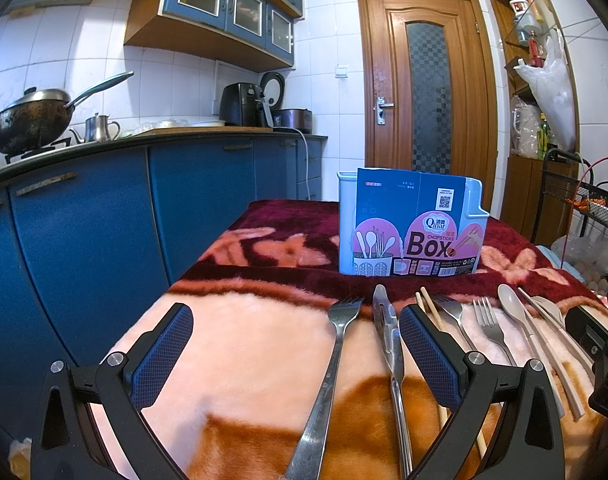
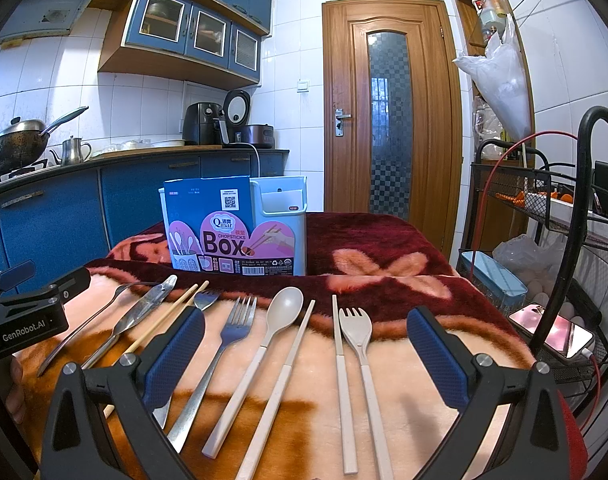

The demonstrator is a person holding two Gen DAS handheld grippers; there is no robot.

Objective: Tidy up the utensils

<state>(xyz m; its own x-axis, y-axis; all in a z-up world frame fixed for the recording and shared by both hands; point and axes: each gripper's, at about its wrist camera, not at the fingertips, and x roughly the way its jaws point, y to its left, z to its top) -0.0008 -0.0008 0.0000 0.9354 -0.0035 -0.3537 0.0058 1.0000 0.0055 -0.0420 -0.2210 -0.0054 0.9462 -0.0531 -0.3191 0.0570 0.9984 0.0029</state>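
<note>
utensils lie flat in a row on blanket-covered desk, heads toward chopsticks box [image 2: 234,226], which stands upright behind w/ label on. l to r: metal fork [image 1: 336,344], metal knife [image 1: 388,332], wooden chopsticks [image 2: 164,316], 2 steel forks [image 2: 220,344], beige spoon [image 2: 272,328], beige chopsticks [image 2: 340,360], beige fork [image 2: 358,340].

Utensils in a row on the blanket-covered bench [image 2: 384,240], holder behind them.

The chopsticks box [image 2: 234,232] stands upright at the back. Before it, left to right in the right wrist view: a metal fork [image 1: 332,364], a knife [image 2: 140,312], wooden chopsticks [image 2: 164,320], two metal forks [image 2: 220,344], a plastic spoon [image 2: 272,328], plastic chopsticks [image 2: 340,360], and a plastic fork [image 2: 360,344]. A wire rack [image 2: 544,200] stands right of the bench.
</note>
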